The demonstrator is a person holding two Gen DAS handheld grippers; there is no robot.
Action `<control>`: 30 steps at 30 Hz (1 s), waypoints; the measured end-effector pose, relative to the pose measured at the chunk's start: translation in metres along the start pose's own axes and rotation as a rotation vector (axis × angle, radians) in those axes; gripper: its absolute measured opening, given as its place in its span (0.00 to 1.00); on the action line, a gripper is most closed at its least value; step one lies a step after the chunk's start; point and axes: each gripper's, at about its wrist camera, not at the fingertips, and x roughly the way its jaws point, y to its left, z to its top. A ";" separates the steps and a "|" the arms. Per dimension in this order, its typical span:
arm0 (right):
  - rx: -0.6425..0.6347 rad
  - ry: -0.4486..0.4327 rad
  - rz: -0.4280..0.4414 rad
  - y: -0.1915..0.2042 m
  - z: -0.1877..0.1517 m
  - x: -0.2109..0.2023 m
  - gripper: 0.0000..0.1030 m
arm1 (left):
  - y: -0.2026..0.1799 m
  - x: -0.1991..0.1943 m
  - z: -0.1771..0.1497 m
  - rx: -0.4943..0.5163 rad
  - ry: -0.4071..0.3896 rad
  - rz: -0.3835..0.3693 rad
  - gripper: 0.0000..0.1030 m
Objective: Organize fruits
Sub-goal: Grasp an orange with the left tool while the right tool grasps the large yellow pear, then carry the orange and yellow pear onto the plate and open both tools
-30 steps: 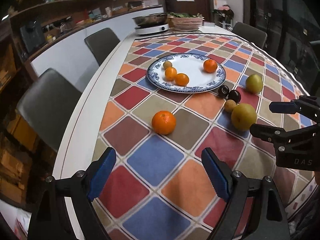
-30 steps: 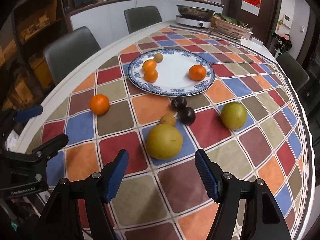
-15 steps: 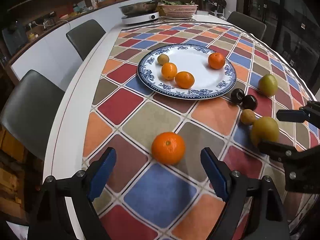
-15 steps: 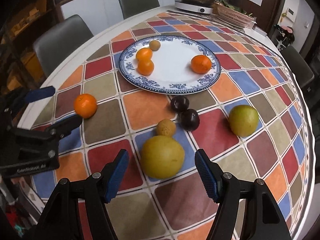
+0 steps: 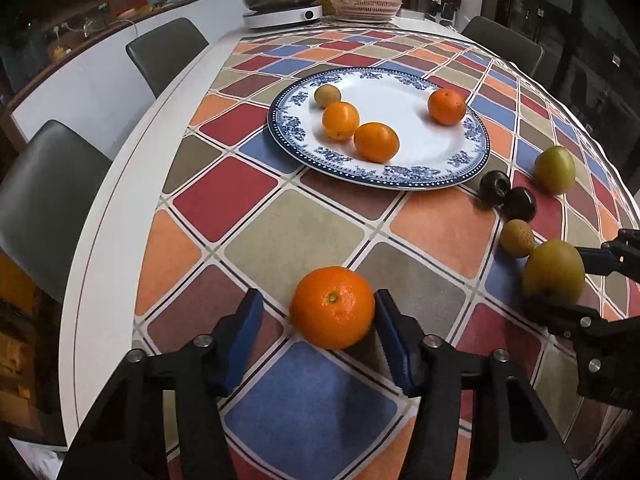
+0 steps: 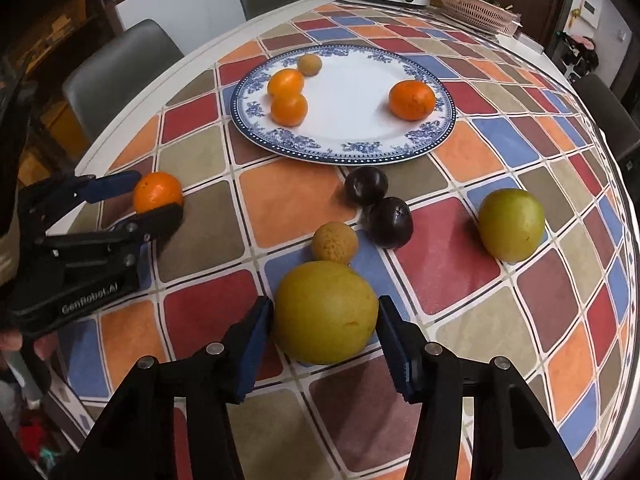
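Two blue-padded grippers close in on fruit on a chequered tablecloth. The left gripper has just been narrowing its jaws around a loose orange: the right-hand pad touches its skin, while a thin gap remains at the left pad, so it is bracketed but not yet clamped. The right gripper has likewise just been closing on a large yellow-green pear; both pads sit at its sides, though whether they press is hard to tell.

On the blue-rimmed plate lie four fruits: three oranges, two touching and one apart, and one small brownish-green fruit.

Off the plate, six fruits rest on the cloth: the orange, the pear, a second green pear well to the right, two dark plums touching each other, and one small tan fruit touching the large pear.

Three grey chairs line the table's left edge.
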 end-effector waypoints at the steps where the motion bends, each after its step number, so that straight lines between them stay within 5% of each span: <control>1: -0.002 -0.004 -0.002 0.000 0.000 0.000 0.50 | -0.001 0.000 0.000 -0.002 0.000 -0.005 0.46; 3: 0.003 -0.007 0.009 -0.001 -0.001 -0.001 0.50 | -0.003 0.000 0.001 -0.003 0.003 -0.013 0.40; 30: 0.016 -0.140 0.106 -0.018 -0.013 -0.041 0.49 | -0.037 -0.066 -0.013 0.004 -0.086 -0.031 0.39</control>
